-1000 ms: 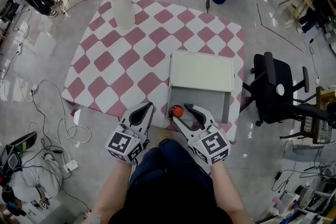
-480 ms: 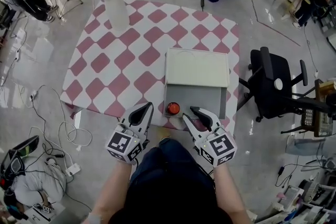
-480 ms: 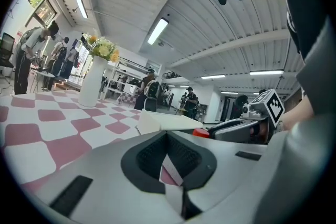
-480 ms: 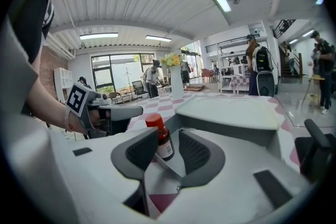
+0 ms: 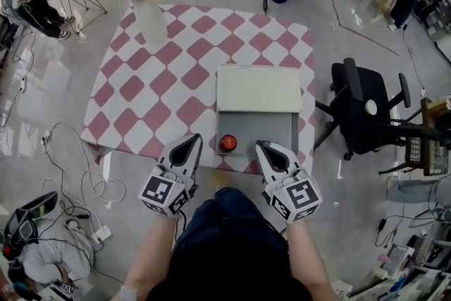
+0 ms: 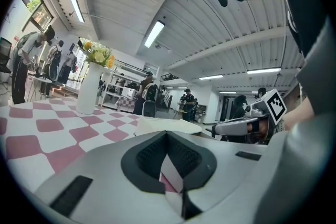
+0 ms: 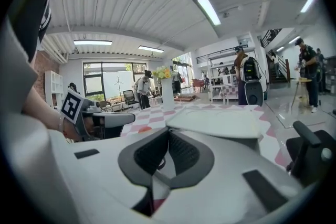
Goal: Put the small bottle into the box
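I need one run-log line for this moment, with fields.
small bottle: in box | right gripper: shut, empty | left gripper: shut, empty

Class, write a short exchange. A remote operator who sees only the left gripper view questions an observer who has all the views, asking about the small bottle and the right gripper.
Operator: The thing we are packing isn't in my view. Where is it?
Observer: The head view shows the small bottle, red cap up. It stands at the near left corner of the open box, seemingly inside it.
Operator: I only see the right gripper side-on. Is it holding anything?
Observer: No. The right gripper view shows its jaws together with nothing between them; they have just been closing.
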Demonstrator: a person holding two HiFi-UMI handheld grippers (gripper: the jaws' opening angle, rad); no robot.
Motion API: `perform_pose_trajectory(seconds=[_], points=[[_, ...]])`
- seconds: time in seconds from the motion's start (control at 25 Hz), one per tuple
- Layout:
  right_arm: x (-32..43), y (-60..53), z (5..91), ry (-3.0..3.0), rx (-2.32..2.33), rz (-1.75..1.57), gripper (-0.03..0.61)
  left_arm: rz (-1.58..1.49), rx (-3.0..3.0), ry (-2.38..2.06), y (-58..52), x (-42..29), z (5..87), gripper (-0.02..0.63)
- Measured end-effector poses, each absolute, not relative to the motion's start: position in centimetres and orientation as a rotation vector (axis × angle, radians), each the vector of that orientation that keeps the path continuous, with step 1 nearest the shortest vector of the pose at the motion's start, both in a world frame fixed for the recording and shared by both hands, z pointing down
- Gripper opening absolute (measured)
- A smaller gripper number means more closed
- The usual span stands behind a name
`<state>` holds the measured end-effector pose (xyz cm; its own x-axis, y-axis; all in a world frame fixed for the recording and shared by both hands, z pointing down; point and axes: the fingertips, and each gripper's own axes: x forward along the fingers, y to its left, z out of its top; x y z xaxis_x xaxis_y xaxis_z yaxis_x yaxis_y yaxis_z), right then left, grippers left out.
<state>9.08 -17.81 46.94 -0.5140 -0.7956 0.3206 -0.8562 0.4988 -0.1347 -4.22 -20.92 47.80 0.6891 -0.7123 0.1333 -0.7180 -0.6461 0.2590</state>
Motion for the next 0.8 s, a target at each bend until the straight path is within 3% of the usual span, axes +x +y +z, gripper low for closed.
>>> perform_pose_trajectory(seconds=[0.8], points=[[11.4,-18.1,39.6,-2.661,1.575,0.408,0.006,-0.054,2.690,-1.238,-23.0,-5.0,40.3,0.002]])
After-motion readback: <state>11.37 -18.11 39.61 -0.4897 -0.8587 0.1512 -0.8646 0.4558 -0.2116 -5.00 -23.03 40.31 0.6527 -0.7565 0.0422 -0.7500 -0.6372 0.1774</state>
